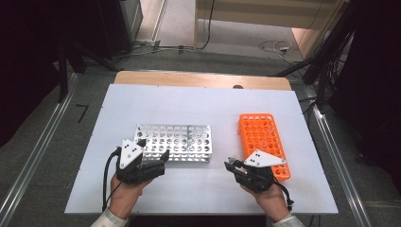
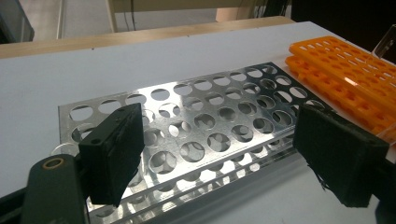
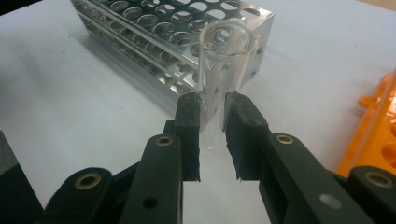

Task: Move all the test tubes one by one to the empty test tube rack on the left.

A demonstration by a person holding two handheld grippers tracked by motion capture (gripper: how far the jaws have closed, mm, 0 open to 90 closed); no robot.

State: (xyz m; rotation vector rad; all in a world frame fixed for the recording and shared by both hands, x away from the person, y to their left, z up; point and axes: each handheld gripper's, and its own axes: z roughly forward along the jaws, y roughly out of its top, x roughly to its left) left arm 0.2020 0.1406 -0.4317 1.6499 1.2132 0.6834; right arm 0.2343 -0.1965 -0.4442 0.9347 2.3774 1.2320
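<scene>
Left tongs (image 1: 153, 158): jaws wide apart, nothing between pads (image 2: 114, 154), pointing forward and right, low over bench. Left hand (image 1: 124, 191) grips from behind, forearm entering from bottom edge. Right tongs (image 1: 230, 165): jaws nearly closed, pinching glass tube (image 3: 224, 56), pointing left. Right hand (image 1: 272, 196) behind, cable trailing.

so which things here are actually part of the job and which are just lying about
In the job:
- clear test tube, clamped in the right gripper
- metal rack
- left gripper, jaws open by that rack

Lying about:
- orange rack, possibly the tube's source
- cables on the floor
</scene>
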